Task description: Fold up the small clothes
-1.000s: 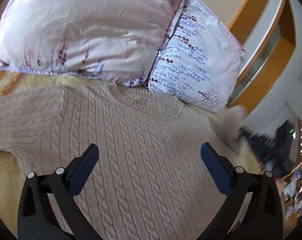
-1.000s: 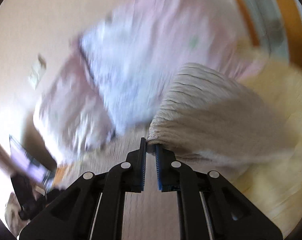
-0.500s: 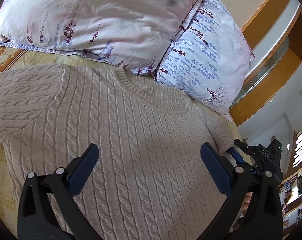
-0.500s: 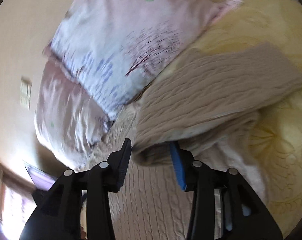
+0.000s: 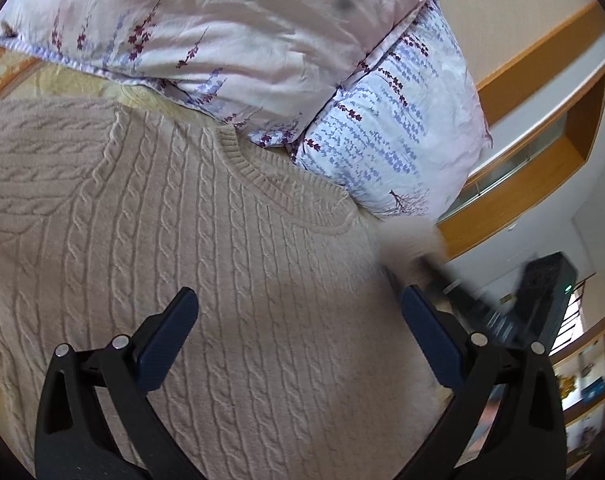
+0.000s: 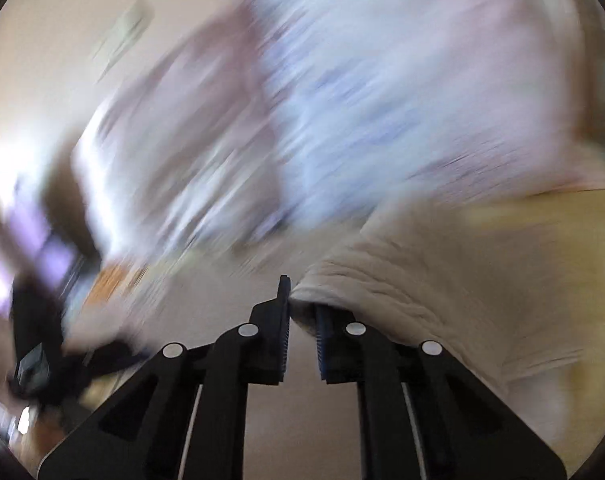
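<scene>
since half a second ago right hand-held gripper (image 6: 302, 300) reclamped sweater sleeve (image 6: 402, 292); left hand-held gripper (image 5: 298, 308) stays wide.

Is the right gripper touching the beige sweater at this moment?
Touching. The right wrist view shows the right gripper nearly shut, with a bunched edge of the beige sweater pinched between its fingers. The background is blurred, but the contact is plain.
</scene>
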The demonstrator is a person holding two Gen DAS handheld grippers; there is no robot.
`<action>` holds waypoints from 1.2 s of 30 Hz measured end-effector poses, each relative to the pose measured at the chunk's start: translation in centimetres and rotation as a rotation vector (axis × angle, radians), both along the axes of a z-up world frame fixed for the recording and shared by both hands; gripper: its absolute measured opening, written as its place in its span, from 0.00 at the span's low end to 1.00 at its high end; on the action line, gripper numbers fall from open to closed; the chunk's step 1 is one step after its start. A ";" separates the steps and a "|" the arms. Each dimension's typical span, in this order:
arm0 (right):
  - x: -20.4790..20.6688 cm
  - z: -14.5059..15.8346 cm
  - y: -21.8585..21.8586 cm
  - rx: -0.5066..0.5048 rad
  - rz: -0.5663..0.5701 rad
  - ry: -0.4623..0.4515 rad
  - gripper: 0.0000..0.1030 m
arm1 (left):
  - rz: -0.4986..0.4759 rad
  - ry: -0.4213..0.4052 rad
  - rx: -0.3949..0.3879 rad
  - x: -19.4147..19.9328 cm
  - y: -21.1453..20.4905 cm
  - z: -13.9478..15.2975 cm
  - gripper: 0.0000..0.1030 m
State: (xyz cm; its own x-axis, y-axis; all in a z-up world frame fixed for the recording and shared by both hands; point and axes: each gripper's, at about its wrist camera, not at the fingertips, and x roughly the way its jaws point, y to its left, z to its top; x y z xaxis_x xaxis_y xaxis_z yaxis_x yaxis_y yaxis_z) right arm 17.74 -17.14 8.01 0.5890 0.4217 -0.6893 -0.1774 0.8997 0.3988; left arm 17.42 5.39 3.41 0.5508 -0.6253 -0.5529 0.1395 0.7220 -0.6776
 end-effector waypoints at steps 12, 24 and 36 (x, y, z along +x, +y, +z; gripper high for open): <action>-2.8 -3.6 -5.9 0.310 -0.164 0.138 0.60 | -0.065 0.132 -0.069 1.4 -2.1 -1.4 0.91; -7.5 -4.2 -13.4 0.568 -0.401 0.137 0.60 | -0.295 -0.317 0.667 -3.3 -12.2 2.4 0.80; -7.2 -6.4 -17.8 0.671 -0.573 0.146 0.59 | -0.316 -0.407 0.906 -0.3 -17.3 0.0 0.13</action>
